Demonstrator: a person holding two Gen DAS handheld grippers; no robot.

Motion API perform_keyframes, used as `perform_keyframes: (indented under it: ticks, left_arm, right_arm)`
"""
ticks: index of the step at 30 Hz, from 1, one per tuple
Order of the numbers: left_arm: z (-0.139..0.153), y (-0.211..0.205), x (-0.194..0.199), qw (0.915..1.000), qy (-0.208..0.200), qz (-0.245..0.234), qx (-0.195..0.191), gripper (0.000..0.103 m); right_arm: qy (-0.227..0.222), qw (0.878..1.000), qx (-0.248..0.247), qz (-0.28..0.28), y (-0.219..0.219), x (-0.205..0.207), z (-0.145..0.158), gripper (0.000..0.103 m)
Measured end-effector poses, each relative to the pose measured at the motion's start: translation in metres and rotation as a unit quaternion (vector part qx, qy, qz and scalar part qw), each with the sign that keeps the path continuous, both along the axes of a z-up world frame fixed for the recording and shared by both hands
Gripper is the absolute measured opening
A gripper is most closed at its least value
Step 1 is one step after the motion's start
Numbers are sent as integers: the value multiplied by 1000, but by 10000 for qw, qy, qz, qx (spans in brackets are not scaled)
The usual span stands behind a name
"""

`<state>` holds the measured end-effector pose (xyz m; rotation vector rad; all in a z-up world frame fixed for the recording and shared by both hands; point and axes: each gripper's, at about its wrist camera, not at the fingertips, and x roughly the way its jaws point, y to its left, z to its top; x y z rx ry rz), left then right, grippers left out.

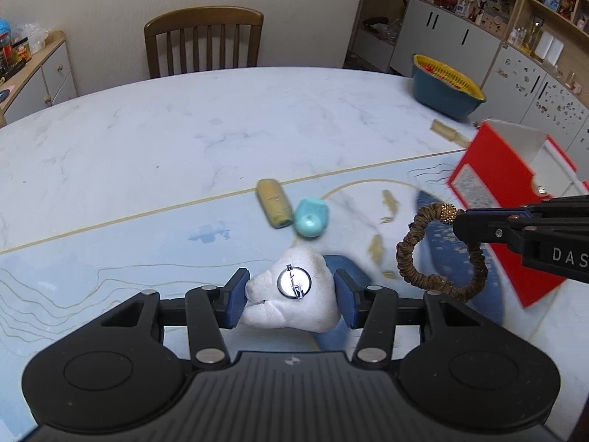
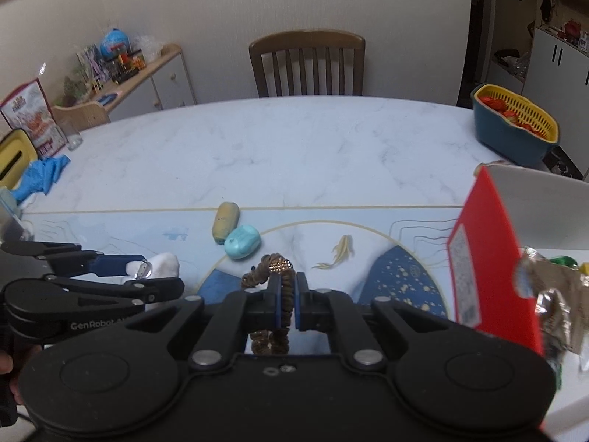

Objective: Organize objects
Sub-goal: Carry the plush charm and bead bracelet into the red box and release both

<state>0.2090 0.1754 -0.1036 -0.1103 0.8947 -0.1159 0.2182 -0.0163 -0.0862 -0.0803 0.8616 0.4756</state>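
A: What is seen on the table [image 2: 294, 140], largest first?

B: A red box [image 2: 489, 258] is stood open at the right edge, with crumpled wrappers just beside it. A blue basket [image 2: 515, 136] with a yellow liner is set at the far right corner. Near the middle of the printed mat, a tan case [image 1: 274, 202] and a teal case [image 1: 311, 217] are laid touching each other.

A: And the grippers?

B: The left gripper [image 1: 291, 294] is clamped on a white brooch [image 1: 291, 291], pin side up, lifted clear of the mat. The right gripper [image 2: 289, 294] is closed tight on a brown scrunchie [image 2: 270, 276], which is hung loose below the jaws, its gold bead near the pads.

A: Which step is judged to be in hand?

B: Carrying both pieces, probably toward the box; that cannot be confirmed.

A: How is it best done?

B: The scrunchie is held by a thin part of its band, so it should be swung gently and kept from snagging on the box wall. It should be brought over the opening before release. The brooch is soft and rounded, so the squeeze should be kept steady, and the pin should be kept away from the pads. The two grippers should be kept apart, one entering at a time.
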Motion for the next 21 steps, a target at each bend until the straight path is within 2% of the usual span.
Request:
perform_keyframes:
  ticks: [3, 8, 18, 21]
  left_arm:
    - [16, -5, -6, 9999, -16, 8, -144, 50]
    - [44, -27, -14, 9997, -123, -191, -59, 50]
    - [91, -95, -22, 9972, -444, -603, 84, 50]
    - [99, -114, -18, 9966, -468, -681, 16, 50]
  right_arm:
    - [-23, 10000, 96, 5, -14, -9, 13, 5]
    - [-92, 9996, 246, -73, -43, -19, 33, 5]
    - [-385, 9977, 476, -288, -113, -24, 68, 5]
    - [-491, 9969, 512, -349, -132, -22, 74, 5]
